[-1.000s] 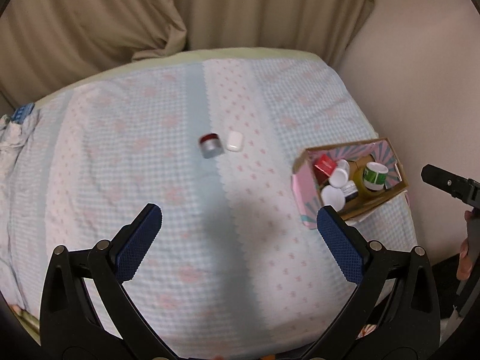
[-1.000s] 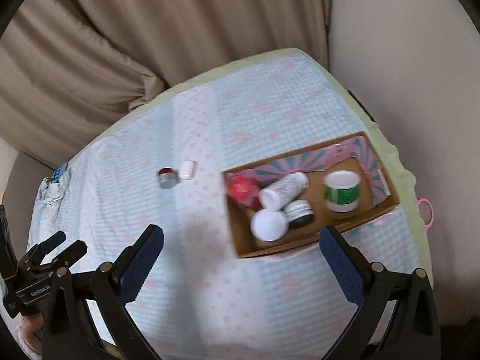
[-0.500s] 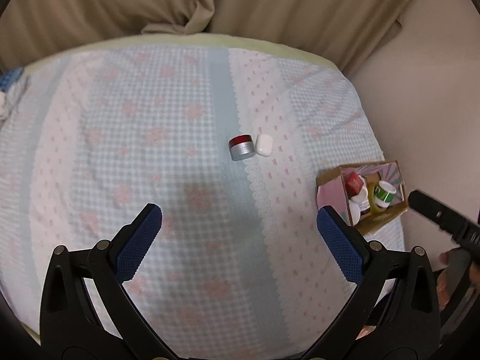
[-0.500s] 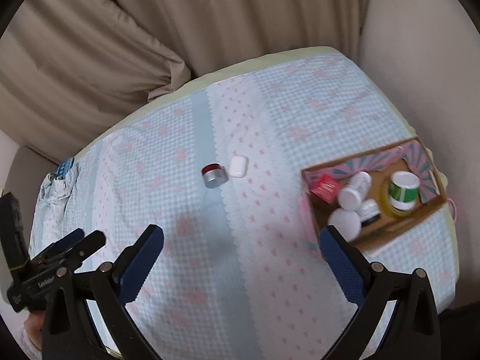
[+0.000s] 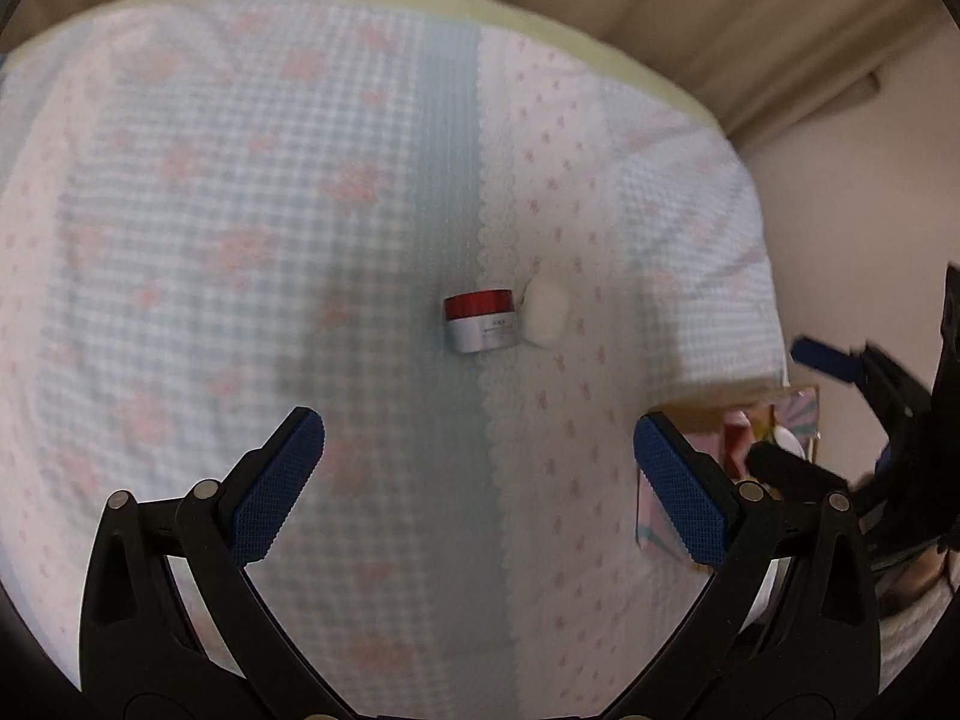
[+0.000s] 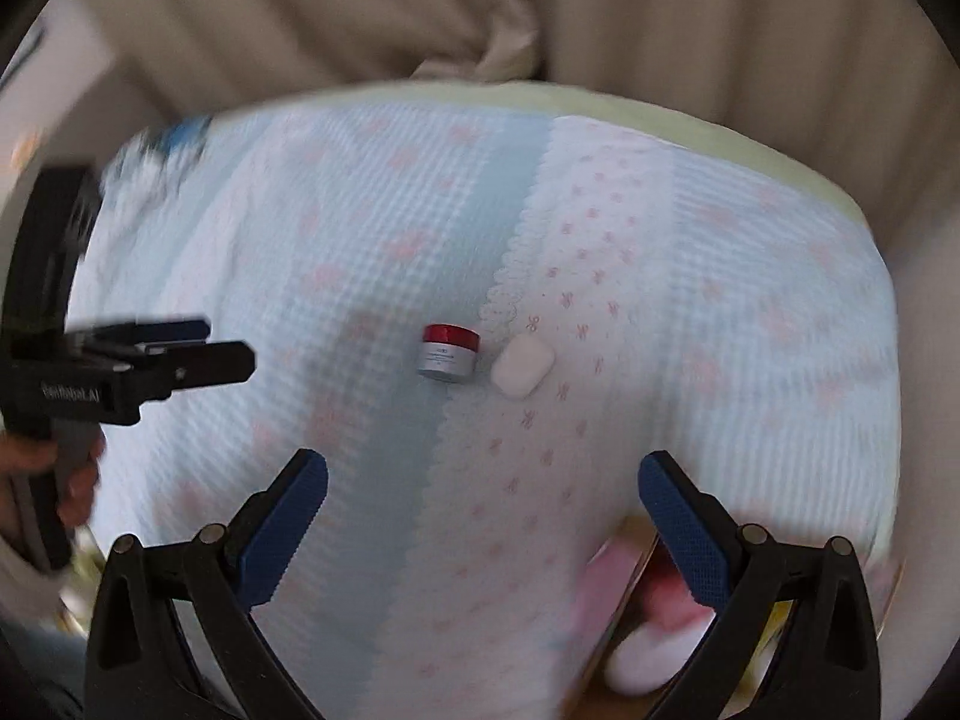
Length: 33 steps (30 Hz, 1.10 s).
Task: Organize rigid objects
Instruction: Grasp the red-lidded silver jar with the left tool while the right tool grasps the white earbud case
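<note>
Tongs, left (image 5: 479, 475) and right (image 6: 483, 513), gape apart above a bed (image 5: 240, 180). Red-lidded jar (image 5: 481, 321) sits just beside a white case (image 5: 546, 317).

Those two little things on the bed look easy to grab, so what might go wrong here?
The jar and the white case sit almost touching, so fingers closing on one may knock the other. The bedspread is soft, so a push might tip the jar. Both grippers, left and right, are open and aimed at the same spot, so they may collide.
</note>
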Each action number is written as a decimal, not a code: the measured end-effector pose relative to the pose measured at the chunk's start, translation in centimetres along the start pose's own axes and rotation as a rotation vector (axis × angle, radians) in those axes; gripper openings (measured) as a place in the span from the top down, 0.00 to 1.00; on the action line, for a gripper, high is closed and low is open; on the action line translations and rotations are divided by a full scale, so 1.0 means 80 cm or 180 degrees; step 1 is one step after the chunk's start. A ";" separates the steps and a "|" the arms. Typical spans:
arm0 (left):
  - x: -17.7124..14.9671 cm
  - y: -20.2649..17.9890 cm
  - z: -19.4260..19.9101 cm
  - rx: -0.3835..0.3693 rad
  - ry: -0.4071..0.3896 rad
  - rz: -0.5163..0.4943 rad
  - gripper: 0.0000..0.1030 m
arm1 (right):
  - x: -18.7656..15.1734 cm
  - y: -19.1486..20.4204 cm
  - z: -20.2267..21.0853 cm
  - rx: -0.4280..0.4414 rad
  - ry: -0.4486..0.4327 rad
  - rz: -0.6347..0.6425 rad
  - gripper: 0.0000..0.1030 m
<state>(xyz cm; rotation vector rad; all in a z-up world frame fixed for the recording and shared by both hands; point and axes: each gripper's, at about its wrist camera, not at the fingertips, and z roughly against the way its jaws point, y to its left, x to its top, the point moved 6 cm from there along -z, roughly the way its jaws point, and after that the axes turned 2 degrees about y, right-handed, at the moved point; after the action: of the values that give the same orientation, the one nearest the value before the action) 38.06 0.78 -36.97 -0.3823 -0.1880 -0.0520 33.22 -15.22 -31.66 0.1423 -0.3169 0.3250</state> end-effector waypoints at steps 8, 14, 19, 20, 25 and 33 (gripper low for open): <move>0.037 0.001 -0.136 0.0100 0.0277 0.0100 0.11 | 0.030 -0.024 -0.147 -0.0075 0.0530 0.1227 0.05; 0.036 0.009 -0.200 0.0029 0.0439 0.0312 0.19 | 0.027 -0.019 -0.233 -0.0058 0.0802 0.1698 0.18; 0.040 0.014 -0.215 0.0043 0.0381 0.0392 0.19 | 0.029 -0.009 -0.254 0.0005 0.0772 0.1814 0.29; 0.042 0.013 -0.217 0.0057 0.0369 0.0379 0.19 | 0.030 -0.009 -0.257 -0.0002 0.0774 0.1819 0.32; 0.050 0.007 -0.219 0.0076 0.0264 0.0308 0.32 | 0.028 0.001 -0.268 -0.0106 0.0764 0.1898 0.45; 0.045 0.015 -0.201 -0.0121 0.0240 0.0315 0.49 | 0.025 0.012 -0.265 -0.0149 0.0783 0.1865 0.45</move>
<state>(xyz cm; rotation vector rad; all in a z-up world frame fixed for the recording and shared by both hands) 44.49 -4.16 -51.34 -0.4264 -0.0934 0.0276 40.67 -9.80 -50.84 -0.0417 -0.1150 0.9068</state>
